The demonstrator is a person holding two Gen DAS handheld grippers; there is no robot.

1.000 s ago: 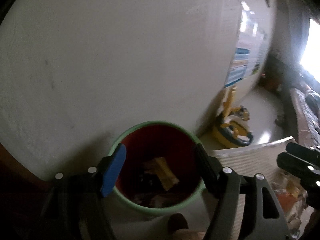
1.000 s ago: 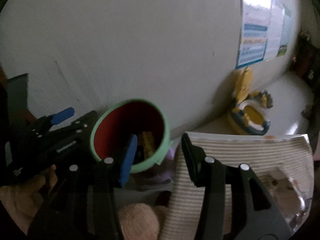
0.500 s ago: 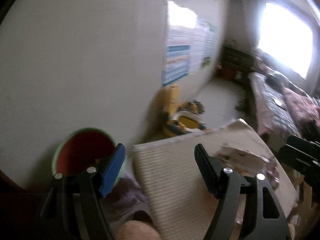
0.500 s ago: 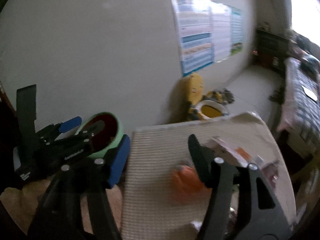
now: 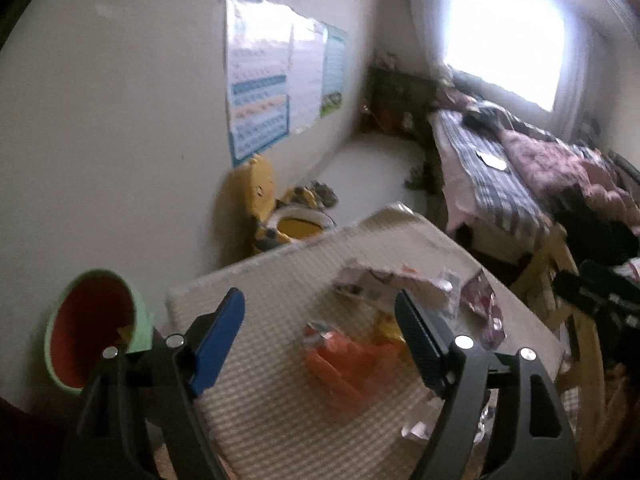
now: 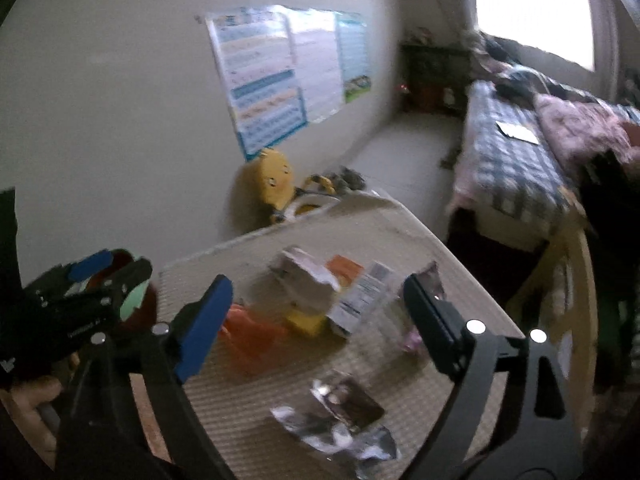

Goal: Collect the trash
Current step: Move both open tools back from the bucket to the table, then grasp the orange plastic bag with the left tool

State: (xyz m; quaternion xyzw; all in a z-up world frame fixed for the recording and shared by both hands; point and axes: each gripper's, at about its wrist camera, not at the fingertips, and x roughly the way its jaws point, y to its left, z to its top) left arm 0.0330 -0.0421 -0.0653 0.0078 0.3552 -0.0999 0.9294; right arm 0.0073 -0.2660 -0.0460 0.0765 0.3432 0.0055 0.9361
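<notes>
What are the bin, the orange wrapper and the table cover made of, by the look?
Bin: likely plastic, smooth green outside and matte red inside, thin moulded rim.
Orange wrapper: probably thin plastic film; it lies crumpled, though blur hides detail.
Table cover: seemingly woven or ribbed mat, beige, with fine regular ridges across it.

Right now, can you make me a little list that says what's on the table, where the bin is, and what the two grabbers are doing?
table: pale woven-topped table
trash on it: orange plastic wrapper, crumpled white paper, shiny silver foil wrapper
bin: green bin with red inside, left of the table
left gripper: open, holding nothing
right gripper: open, jaws just widened, holding nothing
</notes>
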